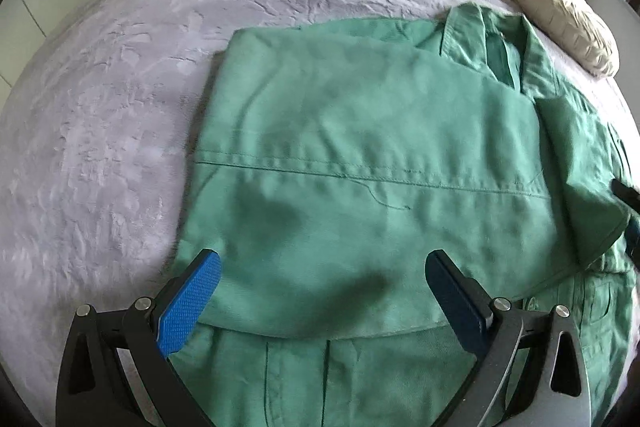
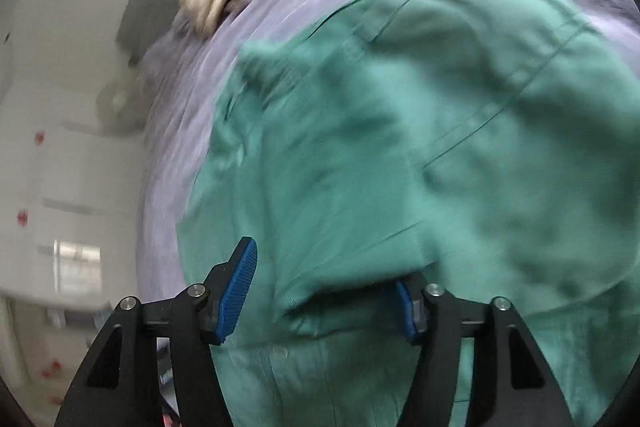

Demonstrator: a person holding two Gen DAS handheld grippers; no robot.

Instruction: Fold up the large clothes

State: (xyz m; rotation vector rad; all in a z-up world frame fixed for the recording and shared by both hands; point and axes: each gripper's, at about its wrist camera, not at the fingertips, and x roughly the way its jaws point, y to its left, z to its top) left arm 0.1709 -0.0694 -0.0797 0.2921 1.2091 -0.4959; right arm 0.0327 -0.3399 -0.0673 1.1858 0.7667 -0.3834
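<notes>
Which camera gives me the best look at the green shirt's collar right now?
The left wrist view. The collar is sharp there, at the far end of the green shirt near the beige bedding. The right wrist view is motion-blurred; it shows the shirt's seams and folds, but I cannot pick out the collar.

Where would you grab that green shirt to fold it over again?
Probably the near edge of the folded-over panel of the green shirt, coming from the side nearest the left gripper. That edge lies as a loose flap over the layer beneath, so a finger could slide under; the middle is flat cloth on the grey bedcover.
</notes>
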